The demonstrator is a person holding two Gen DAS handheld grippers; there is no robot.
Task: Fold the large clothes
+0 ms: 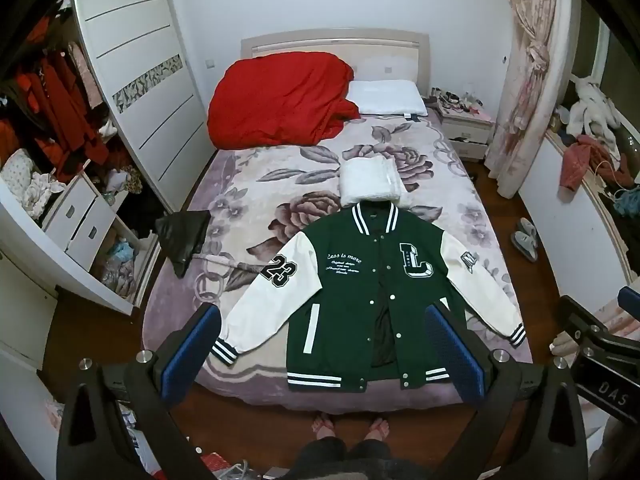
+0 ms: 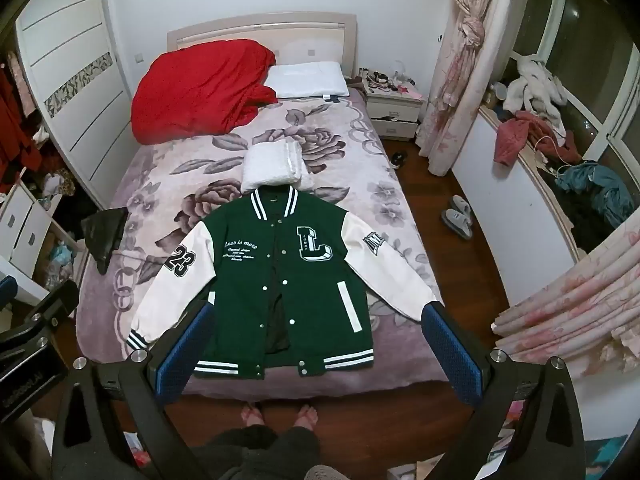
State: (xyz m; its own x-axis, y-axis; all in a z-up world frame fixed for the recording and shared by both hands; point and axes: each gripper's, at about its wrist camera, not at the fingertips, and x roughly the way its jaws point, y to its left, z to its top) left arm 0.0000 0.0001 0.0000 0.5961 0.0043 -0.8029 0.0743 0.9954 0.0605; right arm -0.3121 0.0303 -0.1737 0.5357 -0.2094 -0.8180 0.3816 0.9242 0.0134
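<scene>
jacket (image 1: pixel 360 300) lay flat, front up, sleeves spread, at bed (image 1: pixel 248 200) foot | left gripper (image 1: pixel 320 352) spread wide, empty | right gripper (image 2: pixel 316 344) spread wide, empty, both above jacket

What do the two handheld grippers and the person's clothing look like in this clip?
Both the left gripper and the right gripper have black angular frames with silver round bolts and two fingers faced with blue textured pads. The left wrist view shows white lettering on the right gripper's black body. No cables are visible. The person wears dark trousers; the feet seem to be in open sandals.
</scene>
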